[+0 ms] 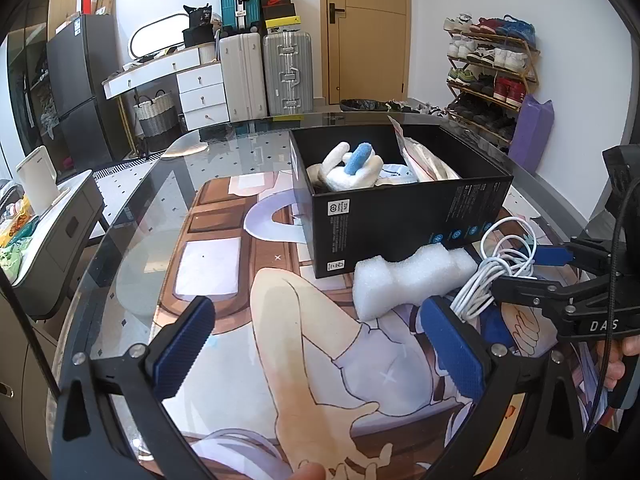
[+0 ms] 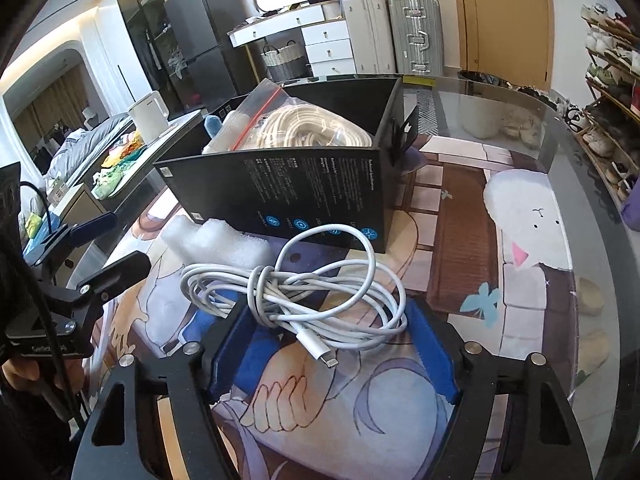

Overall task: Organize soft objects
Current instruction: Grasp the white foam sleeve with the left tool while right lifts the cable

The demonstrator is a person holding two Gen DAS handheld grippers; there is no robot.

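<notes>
A coiled white cable (image 2: pixel 304 300) lies on the printed mat, in front of the black box (image 2: pixel 300 196). My right gripper (image 2: pixel 328 344) is lowered over it, its blue pads (image 2: pixel 432 344) on either side of the coil; the loops reach the pads but look unsqueezed. In the left wrist view that gripper (image 1: pixel 532 268) comes in from the right around the cable (image 1: pixel 488 280). A white foam block (image 1: pixel 408 280) rests against the box (image 1: pixel 400 208), just ahead of my left gripper (image 1: pixel 320 344), which is open and empty. Inside the box sit a white and blue plush (image 1: pixel 348 168) and a bagged rope (image 2: pixel 304 128).
The glass table (image 1: pixel 132 216) carries a printed mat and curves away at the left and far edges. A shoe rack (image 1: pixel 492 68) stands at the back right, suitcases (image 1: pixel 264 72) and drawers behind. A person's hand (image 1: pixel 624 360) holds the right gripper's handle.
</notes>
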